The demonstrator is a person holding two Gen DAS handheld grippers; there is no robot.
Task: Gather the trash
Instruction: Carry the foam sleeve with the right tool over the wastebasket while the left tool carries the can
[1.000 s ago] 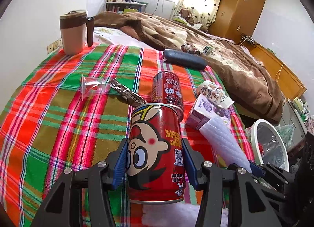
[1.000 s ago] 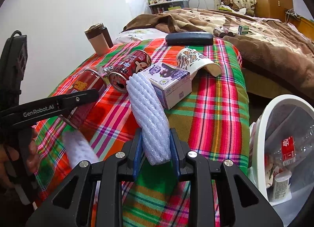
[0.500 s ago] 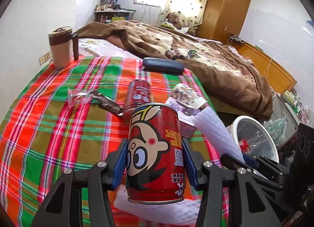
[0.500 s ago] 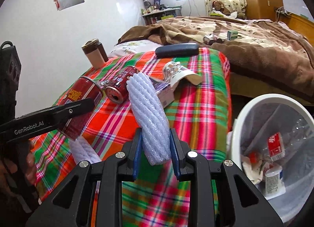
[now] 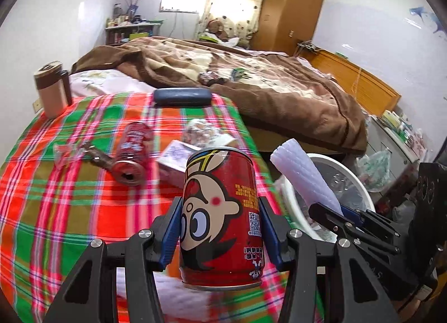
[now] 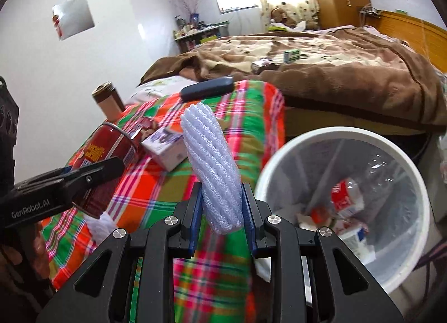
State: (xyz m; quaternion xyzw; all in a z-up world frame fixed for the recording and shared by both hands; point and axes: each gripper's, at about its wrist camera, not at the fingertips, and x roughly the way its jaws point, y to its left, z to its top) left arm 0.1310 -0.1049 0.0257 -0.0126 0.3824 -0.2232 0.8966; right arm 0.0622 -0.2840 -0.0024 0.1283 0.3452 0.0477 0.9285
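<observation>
The right gripper (image 6: 220, 208) has its fingers (image 6: 195, 216) closed against the lower end of a white foam sleeve (image 6: 211, 166), whose long axis runs upward and slightly back from the grip, standing nearly upright. The white bin (image 6: 329, 134) lies just to the right of these fingers and below them, its rim close beside the right finger; the sleeve is not yet over the opening. The coming move most likely turns on that sideways gap: the sleeve has to travel right until its lower end clears the rim.

The left gripper (image 5: 220, 228) has its fingers pressed on both sides of a red cartoon can (image 5: 219, 216), held upright, long axis vertical, above the plaid tabletop (image 5: 56, 197). From these fingers the bin (image 5: 360, 183) sits ahead and to the right, beyond the right gripper (image 5: 338, 219), so the right hand is the nearer of the two and probably drops first.

The bin is lined with a clear bag and already holds crumpled red-and-white wrappers and a small white cup-like piece at the bottom. On the tabletop ahead of the left fingers remain a second red can (image 5: 131, 161) lying on its side, a small purple-and-white carton (image 5: 174, 162), a dark wrapper (image 5: 97, 156) and a patterned paper cup (image 5: 201, 130).
</observation>
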